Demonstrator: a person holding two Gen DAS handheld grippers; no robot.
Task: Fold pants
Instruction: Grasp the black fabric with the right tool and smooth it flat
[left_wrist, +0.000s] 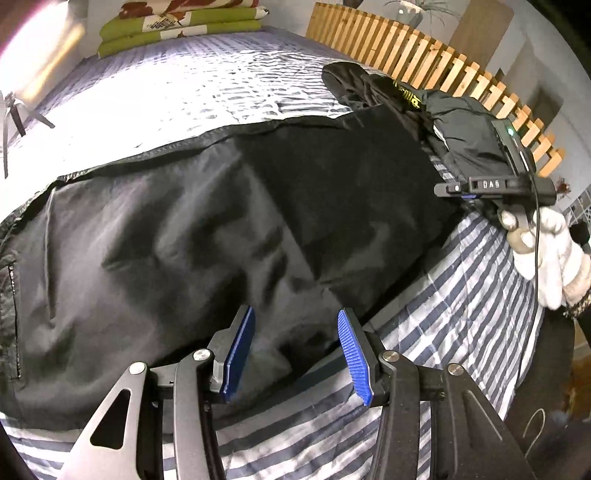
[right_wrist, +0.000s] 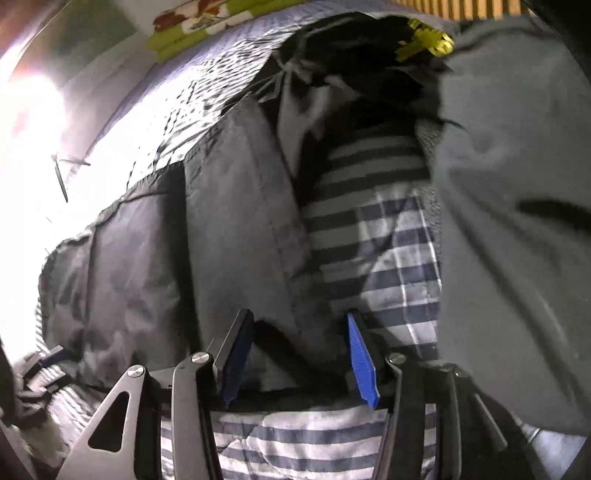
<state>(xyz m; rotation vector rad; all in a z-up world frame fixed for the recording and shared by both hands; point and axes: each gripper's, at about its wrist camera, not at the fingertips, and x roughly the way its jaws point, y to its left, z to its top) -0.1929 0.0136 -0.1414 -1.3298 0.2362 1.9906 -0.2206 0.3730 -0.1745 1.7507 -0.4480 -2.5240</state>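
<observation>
The black pants (left_wrist: 221, 206) lay spread across the striped bed (left_wrist: 461, 332), soft, light and probably slippery (thin shell fabric), best pinched at a hem edge, while the left claw (left_wrist: 295, 347) and right claw (right_wrist: 299, 354) both gaped empty.

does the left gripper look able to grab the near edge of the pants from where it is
Probably yes. The left gripper is open, and the near edge of the black pants lies flat on the striped bedspread right between its fingers, with nothing covering it.
</observation>
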